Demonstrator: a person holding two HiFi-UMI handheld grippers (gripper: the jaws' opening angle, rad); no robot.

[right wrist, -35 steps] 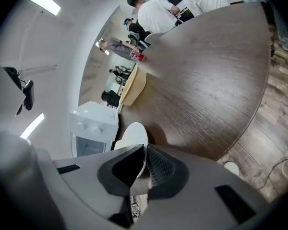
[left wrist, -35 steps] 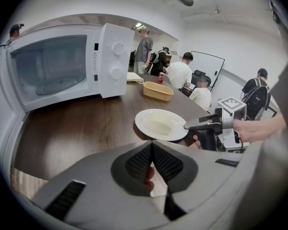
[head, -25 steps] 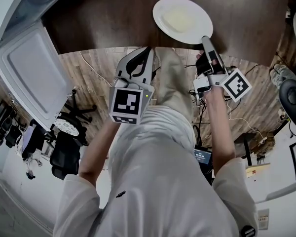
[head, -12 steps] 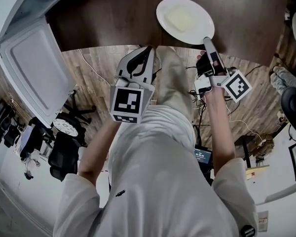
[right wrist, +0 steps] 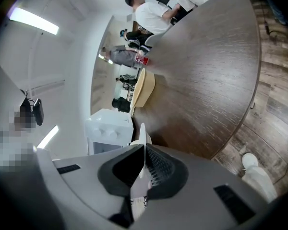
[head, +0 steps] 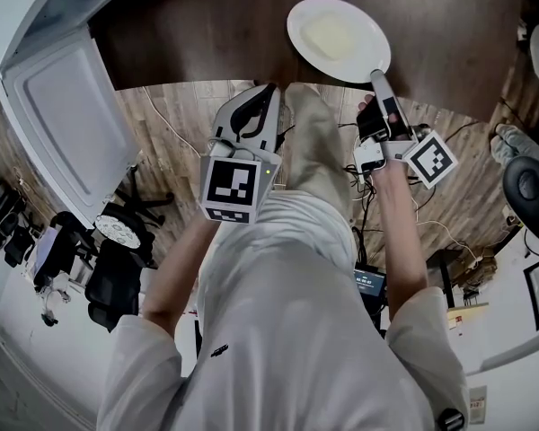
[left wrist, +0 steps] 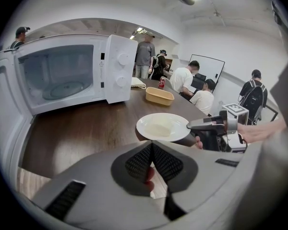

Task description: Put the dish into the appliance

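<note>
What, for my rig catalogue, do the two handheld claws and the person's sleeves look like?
Both are light grey plastic shells tapering to a point. The left claw and right claw each carry a white cube with black square markers, and black ribbed pads line the jaws. The person wears pale sleeves.

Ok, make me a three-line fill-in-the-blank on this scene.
1. The right claw is shut on the rim of the round white ceramic plate above the dark wooden ____.
2. The door of the white microwave oven stands ____.
3. The left claw is shut and holds ____.
Missing: table; open; nothing.
</note>
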